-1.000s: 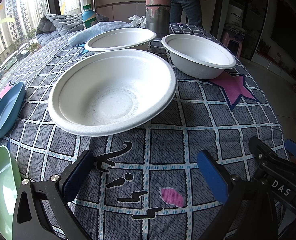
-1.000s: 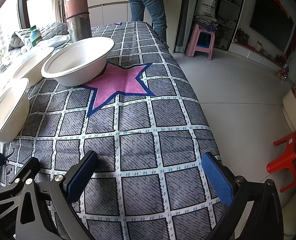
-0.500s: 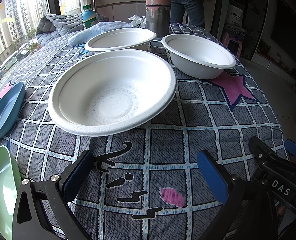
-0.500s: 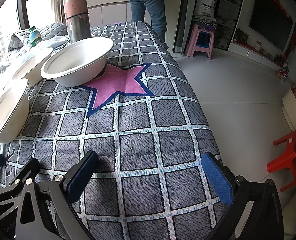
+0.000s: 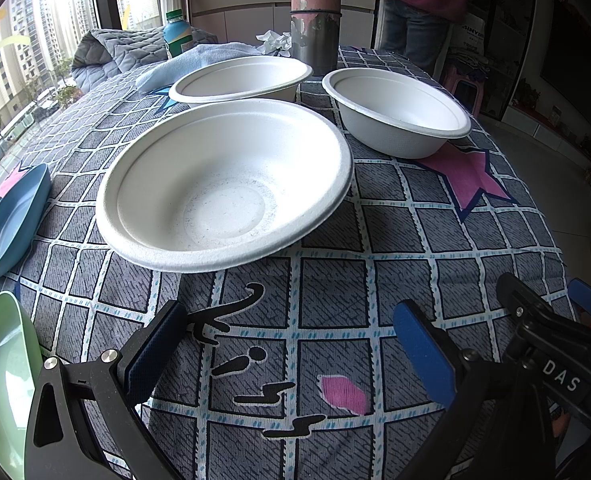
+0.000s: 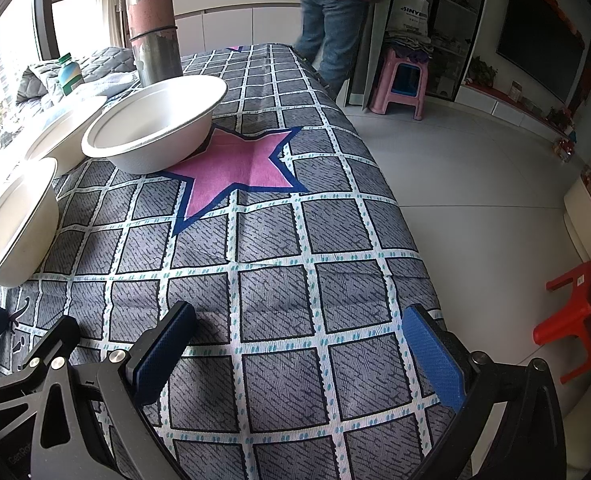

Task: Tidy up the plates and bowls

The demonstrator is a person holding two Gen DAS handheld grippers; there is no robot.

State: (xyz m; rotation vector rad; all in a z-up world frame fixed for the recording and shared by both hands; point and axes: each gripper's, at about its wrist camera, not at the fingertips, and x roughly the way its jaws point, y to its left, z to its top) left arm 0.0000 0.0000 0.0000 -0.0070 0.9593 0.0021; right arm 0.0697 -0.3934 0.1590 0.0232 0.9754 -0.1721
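Observation:
Three white paper bowls stand on the checked tablecloth: a near one (image 5: 223, 184), a far left one (image 5: 241, 78) and a right one (image 5: 395, 110). A blue plate (image 5: 11, 220) and a green plate (image 5: 3, 376) lie at the left edge. My left gripper (image 5: 291, 344) is open and empty, just in front of the near bowl. My right gripper (image 6: 299, 344) is open and empty over the cloth near the table's right edge. In the right wrist view the right bowl (image 6: 155, 124) sits by a pink star, with the near bowl (image 6: 11, 224) at left.
A tall pink and grey metal cylinder (image 5: 315, 16) stands behind the bowls, with a bottle (image 5: 177, 36), a blue towel (image 5: 199, 60) and a quilt. A person (image 6: 335, 12) stands past the table's far end. A pink stool (image 6: 401, 82) and a red stool (image 6: 575, 320) stand on the floor.
Both grippers and the bowls have stayed in place. Only the person at the far end has shifted a little.

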